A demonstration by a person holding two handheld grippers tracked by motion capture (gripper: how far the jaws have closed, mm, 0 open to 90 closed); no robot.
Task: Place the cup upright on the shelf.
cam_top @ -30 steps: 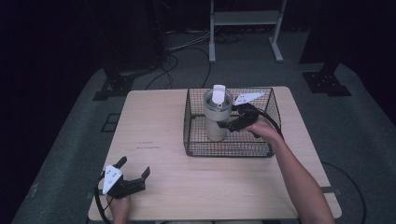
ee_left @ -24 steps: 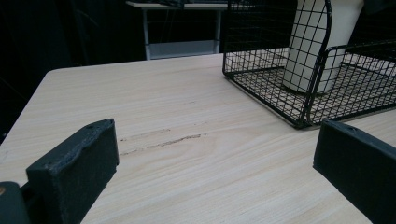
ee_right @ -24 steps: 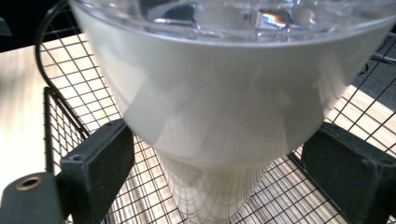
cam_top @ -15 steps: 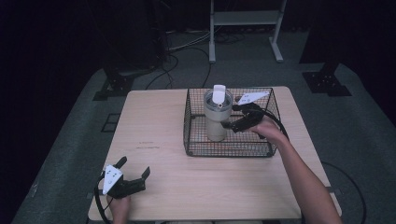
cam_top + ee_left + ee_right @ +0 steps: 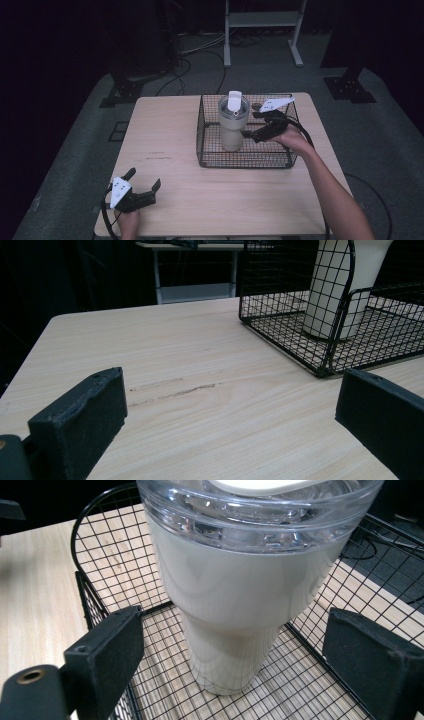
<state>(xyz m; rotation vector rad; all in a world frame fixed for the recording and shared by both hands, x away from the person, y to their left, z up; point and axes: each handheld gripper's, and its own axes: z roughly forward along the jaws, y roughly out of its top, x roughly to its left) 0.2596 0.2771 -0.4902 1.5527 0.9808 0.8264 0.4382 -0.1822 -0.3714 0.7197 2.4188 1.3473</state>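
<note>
Tumbler [image 5: 232,125] stands upright in the wire basket [image 5: 210,160]. Right gripper [image 5: 251,129], at its three o'clock, has jaws spread, nothing grasped. Left gripper [image 5: 144,181] rests spread on the surface [image 5: 165,130].

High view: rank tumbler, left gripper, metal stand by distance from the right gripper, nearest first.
From the right gripper:
1. Tumbler, in the wire basket, just off its tips.
2. Metal stand, on the floor beyond the table's far edge.
3. Left gripper, near-left table corner.

Wood table [image 5: 175,135] w/ wire basket [image 5: 210,159] on it
</note>
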